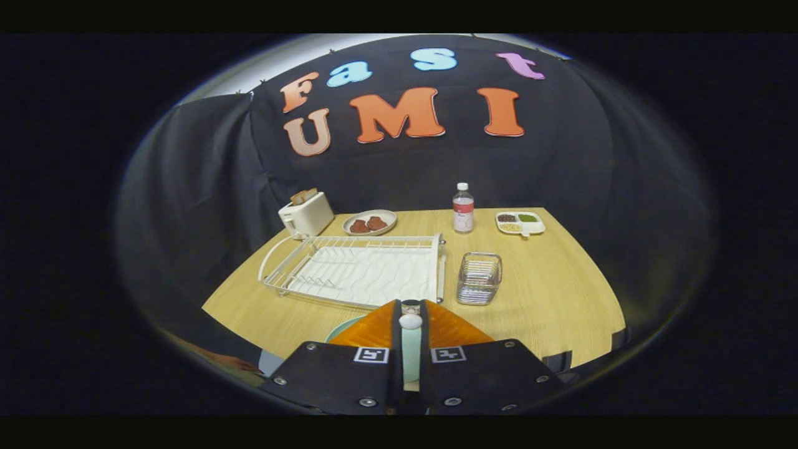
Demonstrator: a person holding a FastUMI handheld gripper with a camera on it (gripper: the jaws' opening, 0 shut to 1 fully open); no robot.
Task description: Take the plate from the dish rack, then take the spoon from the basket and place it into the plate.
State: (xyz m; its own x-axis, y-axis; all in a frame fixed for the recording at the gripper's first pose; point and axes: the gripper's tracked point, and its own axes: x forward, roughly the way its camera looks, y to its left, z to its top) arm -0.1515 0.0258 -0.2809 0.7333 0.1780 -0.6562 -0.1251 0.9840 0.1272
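In the gripper view, the gripper (411,307) has its two fingers nearly together, with only a thin slot between them. In this slot sits the spoon (410,322): its rounded pale end shows near the tips, and a pale strip, probably the handle, runs back between the fingers. Both fingers seem to press on it.

Under the fingers lies the plate (341,329), pale green, at the near edge of the wooden table (561,293). The fingers cover most of it, so only an arc of its rim shows on the left side.

Beyond the tips is the white dish rack (358,271), with no dish in it. Just beside its right end stands the wire basket (479,278); what is inside it is hard to make out.

Along the far edge are a toaster (305,214) with bread in the slot, a dish (370,222) with brown pieces, a bottle (462,209) and a divided tray (520,222).
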